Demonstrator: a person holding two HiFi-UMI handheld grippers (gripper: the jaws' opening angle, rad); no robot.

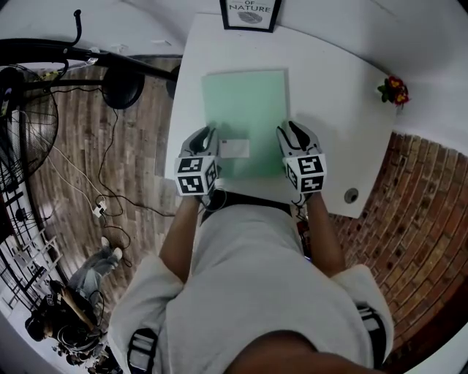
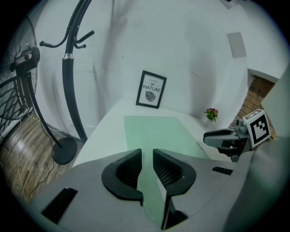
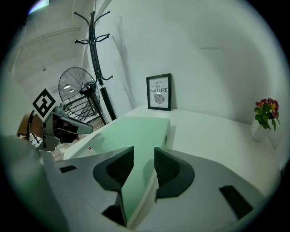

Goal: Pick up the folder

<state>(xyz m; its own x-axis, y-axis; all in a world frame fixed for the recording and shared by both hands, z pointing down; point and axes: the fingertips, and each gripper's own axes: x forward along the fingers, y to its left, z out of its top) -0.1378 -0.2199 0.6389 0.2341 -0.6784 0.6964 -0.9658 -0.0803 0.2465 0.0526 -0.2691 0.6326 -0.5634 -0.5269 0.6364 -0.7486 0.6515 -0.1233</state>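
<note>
A pale green folder (image 1: pixel 245 117) lies flat on the white table (image 1: pixel 329 80), with a white label (image 1: pixel 234 149) near its front edge. My left gripper (image 1: pixel 208 134) is at the folder's front left edge. In the left gripper view the folder (image 2: pixel 154 131) runs into the narrow gap of that gripper (image 2: pixel 147 156), whose pads are closed on its edge. My right gripper (image 1: pixel 289 130) is at the front right edge. In the right gripper view the folder (image 3: pixel 136 131) lies between that gripper's (image 3: pixel 144 154) wider-set pads, which do not press it.
A framed print (image 1: pixel 250 13) stands at the table's back edge and a small flower pot (image 1: pixel 395 90) at its right edge. A cable hole (image 1: pixel 352 195) sits by the front right corner. A black coat stand (image 1: pixel 121 84) and a fan (image 1: pixel 22 139) stand on the floor to the left.
</note>
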